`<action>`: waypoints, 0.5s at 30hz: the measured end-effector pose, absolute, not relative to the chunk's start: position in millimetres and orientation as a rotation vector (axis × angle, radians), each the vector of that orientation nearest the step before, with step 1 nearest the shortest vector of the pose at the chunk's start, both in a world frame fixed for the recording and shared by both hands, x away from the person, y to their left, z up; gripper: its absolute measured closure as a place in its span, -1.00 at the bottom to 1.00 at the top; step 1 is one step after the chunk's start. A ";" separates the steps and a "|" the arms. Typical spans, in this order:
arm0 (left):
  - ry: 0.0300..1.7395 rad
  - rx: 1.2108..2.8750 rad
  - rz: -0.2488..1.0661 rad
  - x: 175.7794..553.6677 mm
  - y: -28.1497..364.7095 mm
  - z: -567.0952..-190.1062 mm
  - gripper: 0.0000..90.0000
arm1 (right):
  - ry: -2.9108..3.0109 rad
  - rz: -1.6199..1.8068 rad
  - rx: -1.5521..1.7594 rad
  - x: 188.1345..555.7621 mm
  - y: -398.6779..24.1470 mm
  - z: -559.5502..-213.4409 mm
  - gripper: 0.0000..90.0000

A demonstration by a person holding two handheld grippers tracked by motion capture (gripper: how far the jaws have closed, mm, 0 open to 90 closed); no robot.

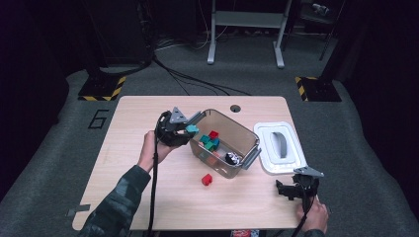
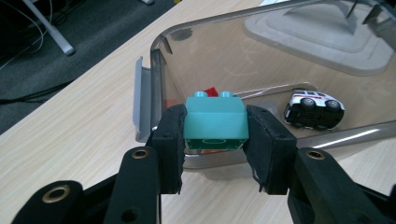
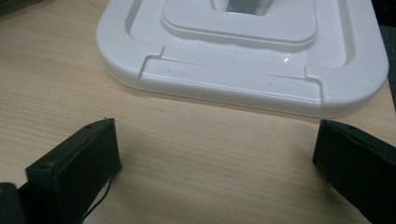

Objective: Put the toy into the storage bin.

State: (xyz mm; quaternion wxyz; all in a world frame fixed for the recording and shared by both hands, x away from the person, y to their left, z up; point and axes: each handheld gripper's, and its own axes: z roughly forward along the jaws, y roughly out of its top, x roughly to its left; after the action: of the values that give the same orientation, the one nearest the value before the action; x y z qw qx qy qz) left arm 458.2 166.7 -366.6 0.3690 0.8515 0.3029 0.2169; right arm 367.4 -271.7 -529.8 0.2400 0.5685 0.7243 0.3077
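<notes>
Teal brick (image 2: 215, 119) clamped between left tongs (image 2: 215, 140), over bin (image 2: 280, 70) rim.

Teal two-stud block (image 2: 215, 122), upright, studs up, clamped at its sides between the left gripper's (image 2: 215, 140) black pads, held above the near rim of the clear plastic bin (image 2: 196, 51). Bin sits open on the wooden table, angled, grey latches at both ends, toy blocks and a small car inside.

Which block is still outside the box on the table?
The red block, lying alone on the table in front of the clear box; the others are inside or gripped.
</notes>
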 end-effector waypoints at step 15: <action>0.805 2.259 0.530 470.4 155.4 -380.9 0.32 | 1.982 0.842 1.556 367.4 -271.7 -529.8 -1.00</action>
State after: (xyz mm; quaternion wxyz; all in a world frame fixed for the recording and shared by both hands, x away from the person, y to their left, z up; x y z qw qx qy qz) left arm 470.4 155.4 -380.9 0.3362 0.8663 0.3086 0.2032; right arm 367.4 -271.7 -529.8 0.2401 0.5686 0.7242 0.3076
